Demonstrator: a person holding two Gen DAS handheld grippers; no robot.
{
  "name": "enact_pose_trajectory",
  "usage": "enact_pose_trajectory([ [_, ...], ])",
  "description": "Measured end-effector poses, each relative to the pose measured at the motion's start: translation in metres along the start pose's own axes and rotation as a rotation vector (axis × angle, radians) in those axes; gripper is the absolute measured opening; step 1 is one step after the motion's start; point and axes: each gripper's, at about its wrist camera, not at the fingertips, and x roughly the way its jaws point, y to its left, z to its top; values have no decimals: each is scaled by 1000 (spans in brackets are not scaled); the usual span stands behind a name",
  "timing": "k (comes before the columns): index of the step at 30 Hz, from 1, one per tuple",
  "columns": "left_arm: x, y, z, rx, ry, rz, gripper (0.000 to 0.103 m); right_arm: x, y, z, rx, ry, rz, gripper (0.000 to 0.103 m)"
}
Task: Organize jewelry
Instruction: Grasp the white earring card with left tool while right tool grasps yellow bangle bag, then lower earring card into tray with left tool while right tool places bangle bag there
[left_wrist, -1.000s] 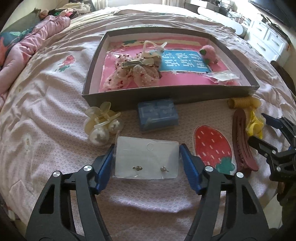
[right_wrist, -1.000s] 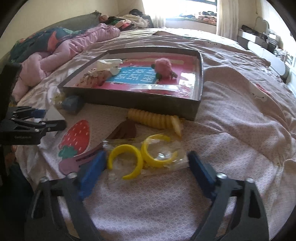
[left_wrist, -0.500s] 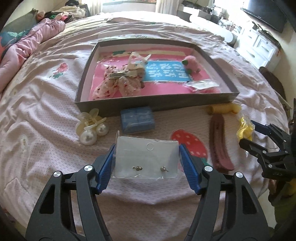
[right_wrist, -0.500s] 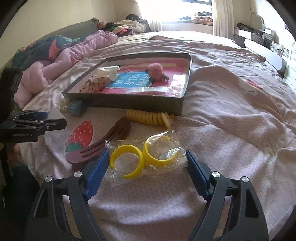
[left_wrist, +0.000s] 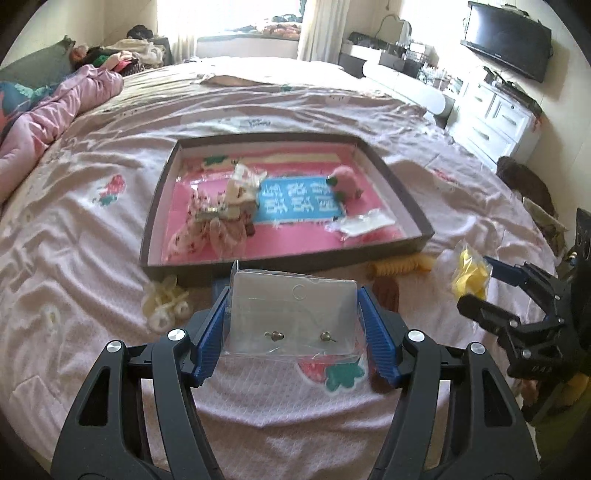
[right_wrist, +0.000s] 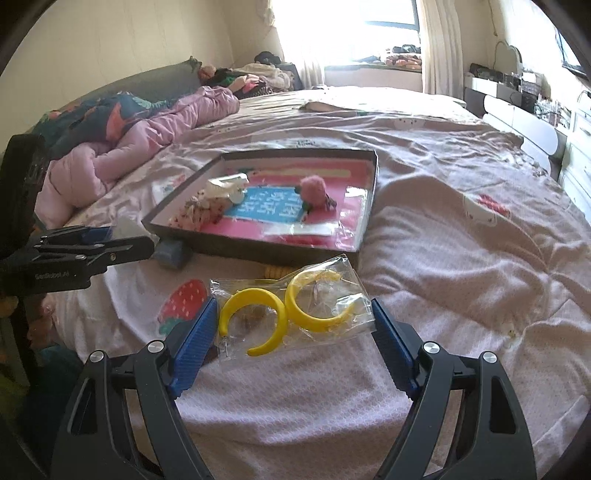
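A clear packet (left_wrist: 293, 314) holding two small stud earrings (left_wrist: 274, 335) is clamped between the pads of the left gripper (left_wrist: 293, 332), raised above the bedspread (left_wrist: 92, 229) just before the shallow box (left_wrist: 391, 181). A plastic bag (right_wrist: 295, 314) with two yellow hoop earrings (right_wrist: 255, 317) is gripped by the right gripper (right_wrist: 291, 345); its jaws have just been closing on it. In the box are seen a floral bow clip (left_wrist: 210, 225), a pink pompom (left_wrist: 345, 182) and a white packet (left_wrist: 364, 225).

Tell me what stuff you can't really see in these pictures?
- Blue box, left wrist view: mostly hidden behind the earring card in the left claw.
- Brown hair clip, left wrist view: partly hidden behind that claw's finger.
- Yellow curler, right wrist view: mostly covered by the bag of yellow hoops in the right claw.
- Writing on the tray label: too blurred to read.
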Motion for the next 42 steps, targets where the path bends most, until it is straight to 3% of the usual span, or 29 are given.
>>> enact_pose_trajectory([
  [24,21,16,60,-51,-91,35,58,11,-14,74,-24,-80,-65,79],
  [33,42,9,73,-34,-114,43,58,35,-30,113,-25,-87,-80,79],
  [42,71,9,64,-35,-86,23,58,80,-37,136,-11,-27,-67,79],
])
